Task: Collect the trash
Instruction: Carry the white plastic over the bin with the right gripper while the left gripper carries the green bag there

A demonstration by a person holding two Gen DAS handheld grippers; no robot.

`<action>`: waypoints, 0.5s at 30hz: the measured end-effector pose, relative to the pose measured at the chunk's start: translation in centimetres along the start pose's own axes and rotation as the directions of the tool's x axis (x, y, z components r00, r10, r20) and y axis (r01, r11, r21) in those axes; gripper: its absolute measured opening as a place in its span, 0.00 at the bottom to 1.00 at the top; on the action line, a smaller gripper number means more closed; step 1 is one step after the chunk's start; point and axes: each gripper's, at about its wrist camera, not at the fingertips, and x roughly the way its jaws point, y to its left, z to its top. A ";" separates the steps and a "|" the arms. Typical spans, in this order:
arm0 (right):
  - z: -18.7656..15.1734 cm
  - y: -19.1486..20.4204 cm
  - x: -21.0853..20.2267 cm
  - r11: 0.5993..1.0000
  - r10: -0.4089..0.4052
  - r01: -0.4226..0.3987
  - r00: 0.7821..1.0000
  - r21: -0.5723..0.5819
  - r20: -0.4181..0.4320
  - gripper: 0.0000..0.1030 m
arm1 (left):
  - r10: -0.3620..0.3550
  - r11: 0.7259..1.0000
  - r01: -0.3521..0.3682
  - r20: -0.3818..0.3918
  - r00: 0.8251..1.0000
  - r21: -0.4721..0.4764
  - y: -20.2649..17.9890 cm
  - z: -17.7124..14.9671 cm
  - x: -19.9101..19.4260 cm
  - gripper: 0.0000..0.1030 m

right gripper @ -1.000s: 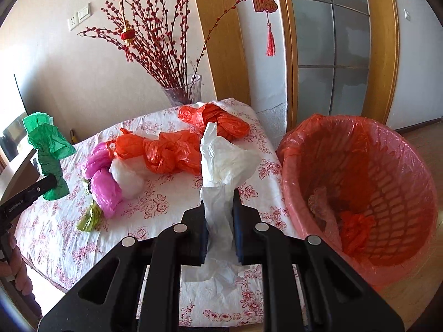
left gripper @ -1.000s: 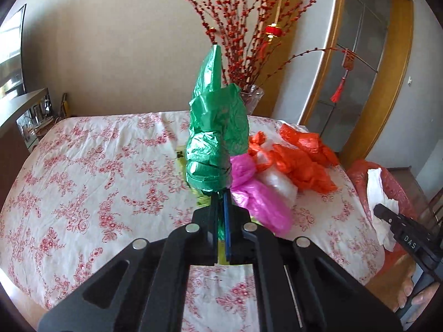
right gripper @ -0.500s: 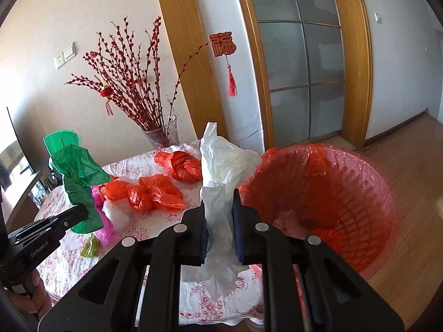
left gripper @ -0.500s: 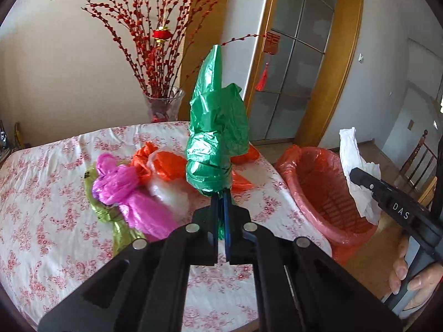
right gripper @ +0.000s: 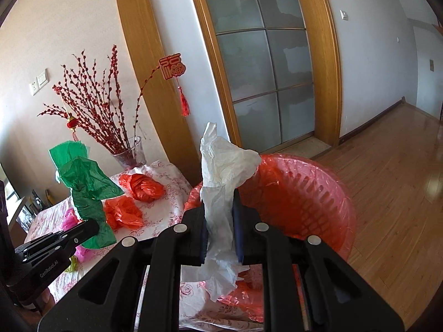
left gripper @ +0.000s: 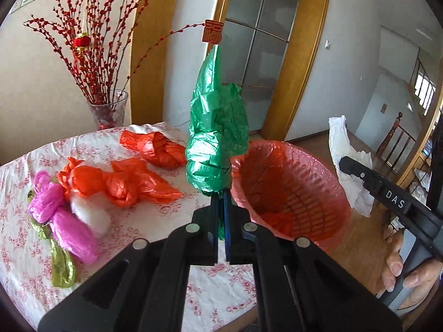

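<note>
My left gripper (left gripper: pixel 220 196) is shut on a crumpled green plastic bag (left gripper: pixel 217 135) that stands up from its fingers, beside the rim of the red-lined basket (left gripper: pixel 290 191). My right gripper (right gripper: pixel 220 210) is shut on a white plastic bag (right gripper: pixel 221 174) over the near rim of the same basket (right gripper: pixel 304 199). Each gripper shows in the other's view: the green bag (right gripper: pixel 85 193) at the left, the white bag (left gripper: pixel 346 155) at the right. On the flowered tablecloth (left gripper: pixel 138 229) lie orange bags (left gripper: pixel 127 179), a pink bag (left gripper: pixel 61 221), a white one (left gripper: pixel 90 213) and a yellow-green one (left gripper: pixel 61 265).
A glass vase (left gripper: pixel 108 113) of red berry branches stands at the table's far edge. Behind it are a wooden door frame and frosted glass door (right gripper: pixel 263 63). Wooden floor (right gripper: pixel 396 171) lies right of the basket. A hand (left gripper: pixel 404 271) grips the right tool.
Both grippers have swung right from over the table toward the basket, each still holding its bag. The basket now fills more of both views.
</note>
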 end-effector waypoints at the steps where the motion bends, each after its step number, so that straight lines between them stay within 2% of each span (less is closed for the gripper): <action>1: 0.1 -0.4 0.0 1.000 -0.006 0.006 1.000 0.007 0.002 0.15 | -0.010 1.000 0.011 -0.004 1.000 0.003 -0.4 0.1 0.4 0.05; 15: 0.4 -4.0 1.0 0.996 -0.042 0.041 0.999 0.079 0.005 0.15 | -0.100 0.993 0.103 -0.062 0.993 0.058 -4.7 0.7 4.9 0.05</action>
